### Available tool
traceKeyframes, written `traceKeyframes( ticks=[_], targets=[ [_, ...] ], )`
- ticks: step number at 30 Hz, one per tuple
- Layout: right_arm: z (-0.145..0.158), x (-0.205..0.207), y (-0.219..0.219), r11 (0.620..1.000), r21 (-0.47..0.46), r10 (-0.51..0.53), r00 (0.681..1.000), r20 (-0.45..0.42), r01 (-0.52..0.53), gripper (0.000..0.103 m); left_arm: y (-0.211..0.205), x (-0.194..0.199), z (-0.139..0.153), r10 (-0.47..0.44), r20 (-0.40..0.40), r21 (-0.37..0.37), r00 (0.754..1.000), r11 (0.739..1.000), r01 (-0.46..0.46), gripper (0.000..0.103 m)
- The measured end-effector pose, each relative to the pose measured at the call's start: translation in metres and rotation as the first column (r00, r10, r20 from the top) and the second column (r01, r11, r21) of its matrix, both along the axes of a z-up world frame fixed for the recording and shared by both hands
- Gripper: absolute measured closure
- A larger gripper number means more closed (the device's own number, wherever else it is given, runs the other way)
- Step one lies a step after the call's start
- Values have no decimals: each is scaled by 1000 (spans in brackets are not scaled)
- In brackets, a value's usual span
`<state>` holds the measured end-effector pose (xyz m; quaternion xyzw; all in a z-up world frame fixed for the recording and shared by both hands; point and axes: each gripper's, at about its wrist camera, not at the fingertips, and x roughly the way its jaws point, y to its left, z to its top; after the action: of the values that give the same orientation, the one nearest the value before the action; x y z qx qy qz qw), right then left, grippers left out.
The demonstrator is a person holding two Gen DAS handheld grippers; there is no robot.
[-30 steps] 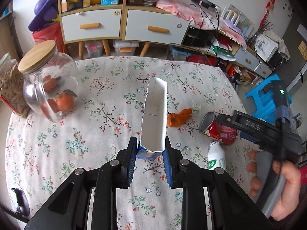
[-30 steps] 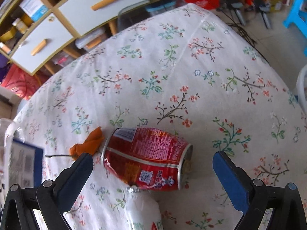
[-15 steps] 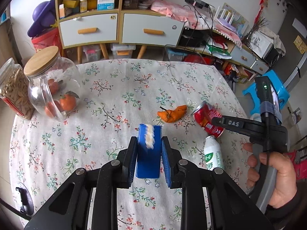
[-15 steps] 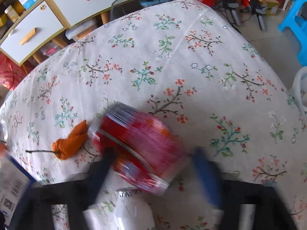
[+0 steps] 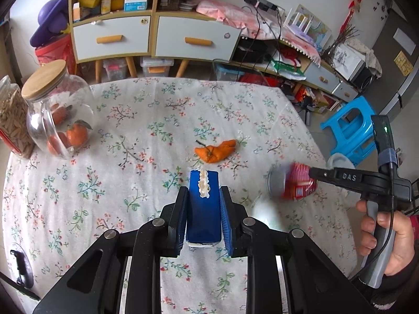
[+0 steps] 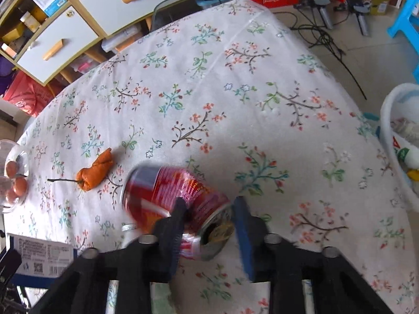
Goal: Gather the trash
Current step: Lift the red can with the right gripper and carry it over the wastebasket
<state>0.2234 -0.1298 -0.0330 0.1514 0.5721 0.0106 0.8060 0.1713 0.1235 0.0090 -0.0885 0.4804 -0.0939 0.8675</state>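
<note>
My left gripper [image 5: 203,195] is shut on a blue carton [image 5: 203,217] and holds it above the floral tablecloth [image 5: 136,120]. The jaws of my right gripper [image 6: 209,209] are closing on a red drink can [image 6: 180,191]. Both pads press its sides, and the can is tilted and blurred, off the cloth. The can [image 5: 293,183] also shows in the left wrist view, with a hand [image 5: 387,233] on the right gripper's handle. A piece of orange peel [image 5: 216,151] lies mid-table. A small white bottle [image 5: 264,212] lies blurred under the can.
A glass jar of oranges [image 5: 57,115] and a jar of seeds [image 5: 13,125] stand at the table's left edge. Off the right edge, a white bin [image 6: 392,130] holds some trash. A blue stool [image 5: 351,128] and cabinets stand beyond the table.
The right gripper has gone from wide open around the lying can to closed on it, and the can has come up and tilted. The carton in the left gripper has turned its blue face up.
</note>
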Motion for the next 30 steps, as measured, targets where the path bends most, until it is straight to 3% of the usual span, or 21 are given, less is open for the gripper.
traceKeyframes(
  ticks=[5,7,8,9,11,18,24,26,30],
  targets=[
    [14,-8,-14,1000,-14,3,999,34,-2,91,-8,1,7,-12,18,-15,1000,1000,12,79],
    [18,-10,-19,1000,-22,-20,999,47,21,86,-12,0,8,-20,19,-16,1000,1000,21,79],
    [18,-11,-20,1000,-18,-23,999,48,24,68,-14,0,8,-23,19,-15,1000,1000,24,79],
    [19,-11,-21,1000,-11,-24,999,47,25,35,-15,1,8,-26,18,-13,999,1000,27,79],
    [22,-14,-19,999,-26,-34,997,76,36,7,-16,1,7,-28,16,-10,999,1000,28,79],
    [2,-5,14,986,-153,75,997,24,-71,6,-12,3,4,-18,4,-15,1000,1000,18,79],
    [-28,3,23,971,-227,61,997,-44,-70,9,-13,3,5,-28,11,-7,1000,1000,28,79],
    [-32,4,17,978,-199,47,998,-50,-56,20,-14,4,5,-29,11,-8,1000,1000,30,79],
    [-26,2,9,979,-196,57,998,-37,-63,21,-20,5,6,-34,13,-13,999,999,34,79]
  ],
)
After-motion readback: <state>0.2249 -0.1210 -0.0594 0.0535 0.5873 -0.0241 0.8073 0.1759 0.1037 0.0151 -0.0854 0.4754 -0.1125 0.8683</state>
